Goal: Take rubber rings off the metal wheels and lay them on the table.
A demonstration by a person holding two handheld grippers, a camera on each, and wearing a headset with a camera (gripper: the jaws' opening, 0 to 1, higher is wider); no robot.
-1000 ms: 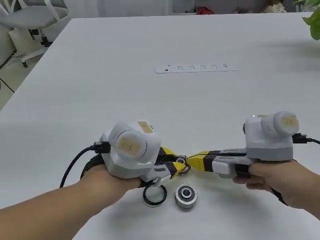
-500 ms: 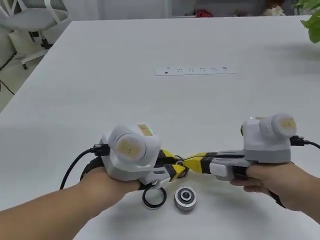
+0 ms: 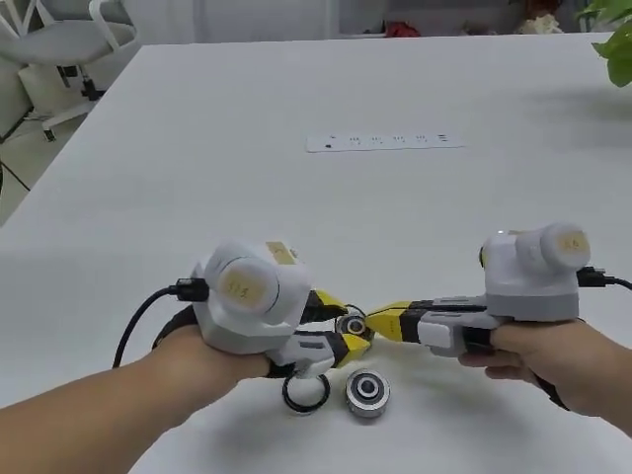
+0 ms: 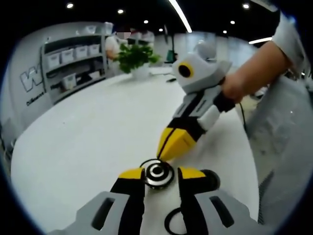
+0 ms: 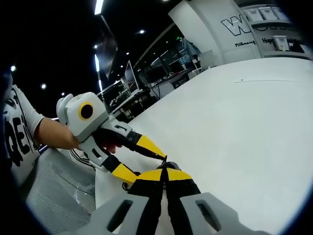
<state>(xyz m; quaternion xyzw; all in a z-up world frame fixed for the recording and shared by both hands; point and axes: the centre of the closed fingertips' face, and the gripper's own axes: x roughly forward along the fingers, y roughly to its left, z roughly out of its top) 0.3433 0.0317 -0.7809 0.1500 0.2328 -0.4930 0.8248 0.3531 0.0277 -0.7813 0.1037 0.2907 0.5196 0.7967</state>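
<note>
My left gripper (image 3: 346,332) is shut on a small metal wheel (image 3: 352,324) with a black rubber ring, and holds it just above the white table (image 3: 296,197). In the left gripper view the wheel (image 4: 157,174) sits between the yellow fingertips, facing the camera. My right gripper (image 3: 373,321) comes in from the right with its tips (image 4: 165,151) pinched on the rubber ring at the wheel's rim. In the right gripper view its jaws (image 5: 164,172) are closed together. On the table below lie a loose rubber ring (image 3: 286,393) and a bare metal wheel (image 3: 366,390).
A white power strip (image 3: 385,141) lies across the middle of the table. An office chair (image 3: 59,39) stands beyond the far left corner and a green plant (image 3: 617,39) at the far right. A black cable (image 3: 138,326) trails from the left gripper.
Both grippers stay joined at the wheel. The left gripper has shifted slightly left, and the wheel now shows more plainly between its jaws.
</note>
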